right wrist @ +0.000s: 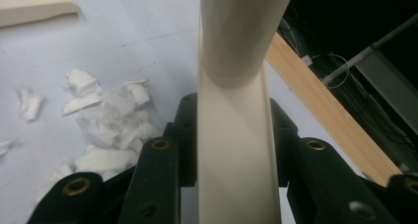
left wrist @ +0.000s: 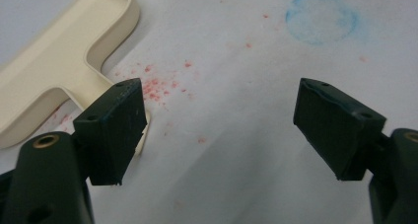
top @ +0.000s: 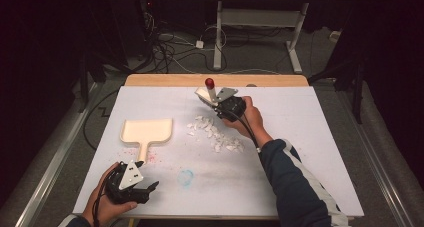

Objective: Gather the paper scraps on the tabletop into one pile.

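My right gripper (top: 219, 102) is shut on a cream handle (right wrist: 235, 61) with a red end (top: 209, 82), held up over the far middle of the table. White paper scraps (top: 215, 134) lie scattered just in front of it, and lie to the left of the jaws in the right gripper view (right wrist: 106, 120). A cream dustpan (top: 147, 131) lies flat at the left, its handle pointing toward me. My left gripper (top: 150, 191) rests near the front left edge, open and holding nothing (left wrist: 222, 93), with the dustpan's handle (left wrist: 59, 71) just beyond its left jaw.
A white sheet (top: 300, 137) covers the table, with a wooden strip (top: 270, 80) along the far edge. A blue ring stain (top: 185, 177) and red specks (left wrist: 157, 86) mark the sheet. Cables and another table's legs (top: 218, 37) are on the floor beyond.
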Tool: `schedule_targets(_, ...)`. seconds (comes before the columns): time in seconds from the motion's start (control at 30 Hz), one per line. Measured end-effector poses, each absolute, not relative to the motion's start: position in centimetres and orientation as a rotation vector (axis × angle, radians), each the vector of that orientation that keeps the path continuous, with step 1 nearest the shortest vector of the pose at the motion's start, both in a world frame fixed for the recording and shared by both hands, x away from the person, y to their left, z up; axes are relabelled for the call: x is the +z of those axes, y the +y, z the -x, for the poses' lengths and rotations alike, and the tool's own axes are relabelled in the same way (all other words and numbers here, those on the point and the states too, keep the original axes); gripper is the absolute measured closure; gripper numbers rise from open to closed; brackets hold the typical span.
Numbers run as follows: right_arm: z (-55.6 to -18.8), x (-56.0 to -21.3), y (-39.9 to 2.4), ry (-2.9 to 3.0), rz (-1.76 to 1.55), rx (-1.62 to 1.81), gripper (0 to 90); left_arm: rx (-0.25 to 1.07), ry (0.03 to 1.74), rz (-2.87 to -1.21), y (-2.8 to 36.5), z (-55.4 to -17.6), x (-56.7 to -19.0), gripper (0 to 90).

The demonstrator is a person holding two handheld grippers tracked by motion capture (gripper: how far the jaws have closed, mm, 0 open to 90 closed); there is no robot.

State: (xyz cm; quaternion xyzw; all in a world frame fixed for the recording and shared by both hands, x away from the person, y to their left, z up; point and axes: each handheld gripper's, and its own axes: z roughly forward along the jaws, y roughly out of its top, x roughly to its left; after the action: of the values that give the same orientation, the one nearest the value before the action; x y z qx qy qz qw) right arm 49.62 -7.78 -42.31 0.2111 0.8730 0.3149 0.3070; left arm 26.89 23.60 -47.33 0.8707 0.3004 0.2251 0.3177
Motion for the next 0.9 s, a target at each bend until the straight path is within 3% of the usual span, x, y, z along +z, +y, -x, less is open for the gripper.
schedule_targets(0.4,-49.2,-44.3,-4.6,2.452,-0.391,0.793,67.4,0.565,0.777,-2.313,23.3,-27.0,-47.7,19.4)
schedule_targets(0.9,-45.6,-44.0,-10.9,2.588,-0.095,0.959,67.3,0.554,0.766,-2.331,22.7,-27.1,-47.8,19.4)
